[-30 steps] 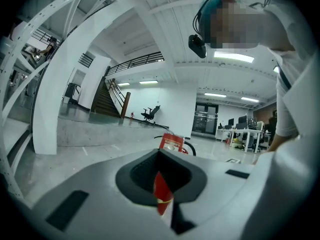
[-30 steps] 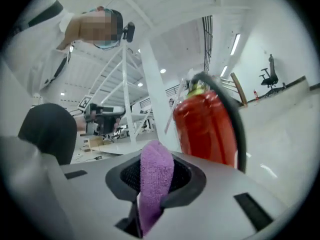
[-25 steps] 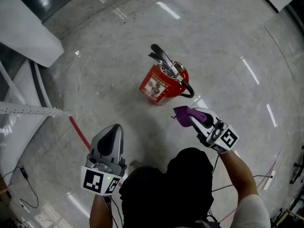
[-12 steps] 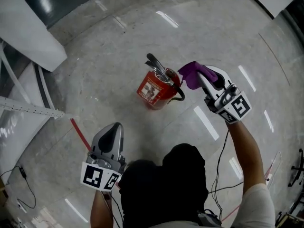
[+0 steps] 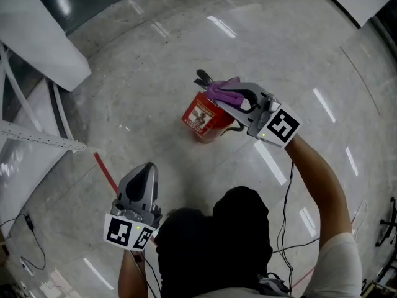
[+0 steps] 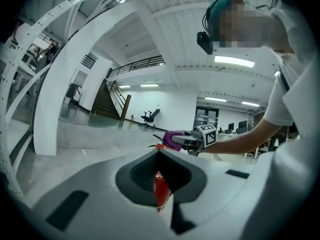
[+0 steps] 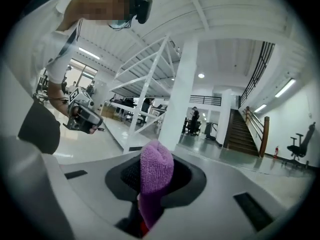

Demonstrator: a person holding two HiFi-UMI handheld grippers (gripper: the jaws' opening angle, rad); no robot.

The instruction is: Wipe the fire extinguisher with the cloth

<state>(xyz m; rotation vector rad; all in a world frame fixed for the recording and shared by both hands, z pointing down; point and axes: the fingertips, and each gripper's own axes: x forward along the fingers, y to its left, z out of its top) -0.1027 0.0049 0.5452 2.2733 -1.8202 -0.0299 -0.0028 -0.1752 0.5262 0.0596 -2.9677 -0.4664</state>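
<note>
Fire extinguisher [image 5: 201, 118] stands upright just beneath my right gripper [image 5: 228, 97], clamped on the cloth [image 5: 222, 89] (left gripper [image 5: 146, 169], closed and empty, is farther off).

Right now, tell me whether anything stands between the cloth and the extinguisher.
Nothing visible does. The right gripper holds the cloth directly over the top of the extinguisher in the head view. Whether the cloth touches it cannot be told from these views.
</note>
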